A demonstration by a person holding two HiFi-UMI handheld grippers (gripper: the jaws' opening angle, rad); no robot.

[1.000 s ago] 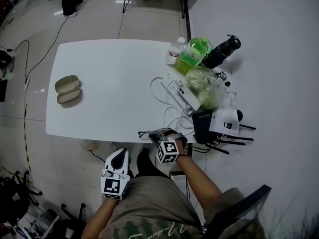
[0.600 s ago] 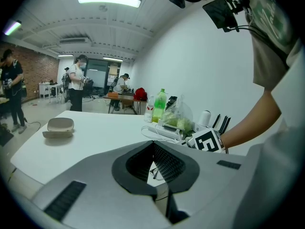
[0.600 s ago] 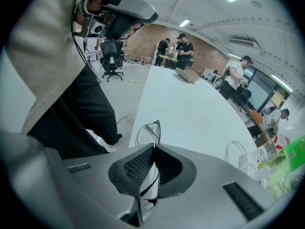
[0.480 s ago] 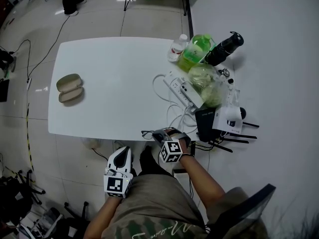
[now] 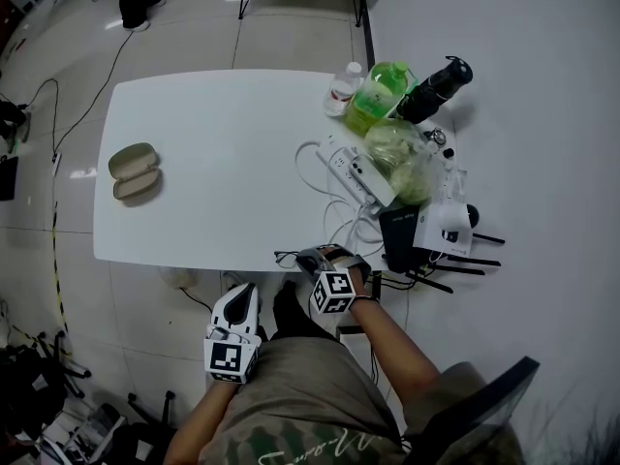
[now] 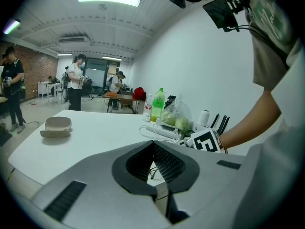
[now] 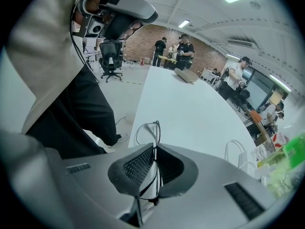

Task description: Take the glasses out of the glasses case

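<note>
The grey-beige glasses case [image 5: 133,172] lies open on the white table [image 5: 223,143] near its left end; it also shows far off as the case [image 6: 56,126] and the case [image 7: 186,75]. My right gripper [image 5: 310,260] is at the table's front edge, shut on the thin black-framed glasses [image 5: 286,258]. In the right gripper view the glasses [image 7: 148,128] stick out past the gripper [image 7: 154,148], one temple pinched between the jaws. My left gripper [image 5: 242,296] hangs below the front edge over the person's lap, jaws closed on nothing [image 6: 153,145].
At the table's right end there is clutter: a white power strip [image 5: 355,171] with looped cables, a green bottle [image 5: 382,96], a bag of greens [image 5: 398,160], a black bottle [image 5: 435,90] and a router with black antennas [image 5: 441,245]. People stand far off.
Hardly anything: both grippers stay where they were, the right one still holding the glasses at the front edge. Only the head view has shifted slightly.
</note>
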